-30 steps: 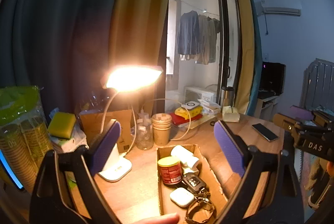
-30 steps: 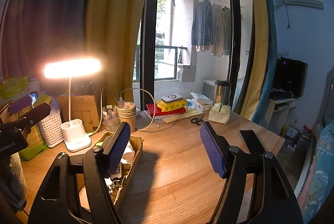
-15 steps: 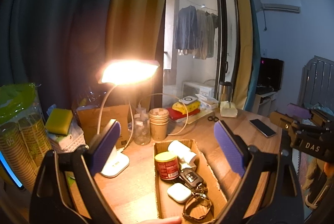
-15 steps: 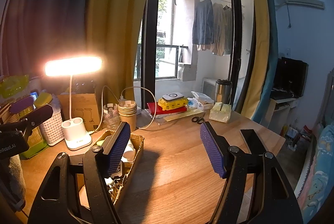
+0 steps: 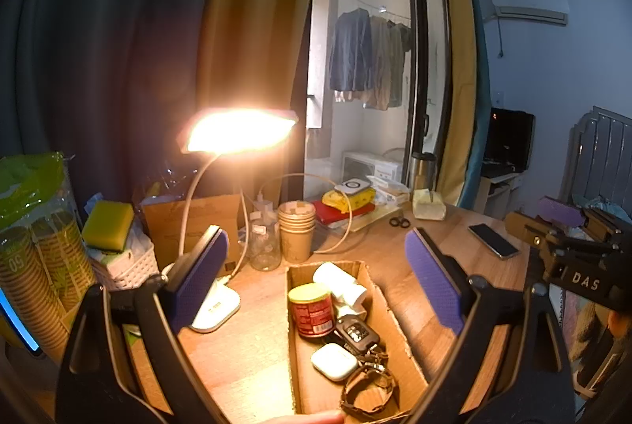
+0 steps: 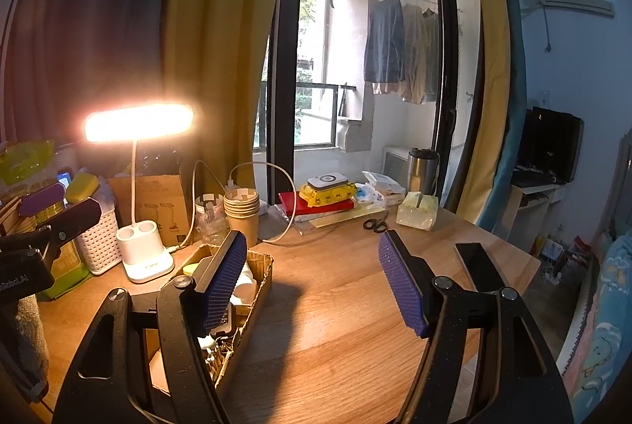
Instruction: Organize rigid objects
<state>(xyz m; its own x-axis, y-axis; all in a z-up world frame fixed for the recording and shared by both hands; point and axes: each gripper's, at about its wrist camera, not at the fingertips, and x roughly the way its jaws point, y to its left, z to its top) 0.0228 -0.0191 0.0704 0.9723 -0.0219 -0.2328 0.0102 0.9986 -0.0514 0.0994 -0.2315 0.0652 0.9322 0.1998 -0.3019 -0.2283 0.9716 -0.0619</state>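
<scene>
While the cardboard box [image 5: 389,317] sits at lower centre of the left wrist view, it is seen slightly lower and fuller in the frame than a second ago, so the left gripper [image 5: 316,283] is judged to have been raised and drawn back a little from it. The right wrist view is almost unchanged, and the right gripper [image 6: 312,281] is held over bare wooden desk [image 6: 335,305] at lower centre, with the box at its lower left. Both pairs of fingers are spread wide and nothing is held between them. This retreat suggests that the sorting into the box is finished or nearly so.

Inside the box, one of each is counted: a red can [image 5: 312,309] standing upright, a white bottle [image 5: 339,281] lying behind it, a black car key fob [image 5: 357,333], a white earbud case [image 5: 333,360] and a dark wristwatch [image 5: 367,390] nearest the bottom edge.

Elsewhere on the desk, one lit desk lamp [image 5: 237,135] is seen at centre left, one stack of paper cups [image 5: 297,230] just above the box, one pair of scissors [image 5: 399,222] and one smartphone [image 5: 493,240] at right, well apart from the box.
</scene>
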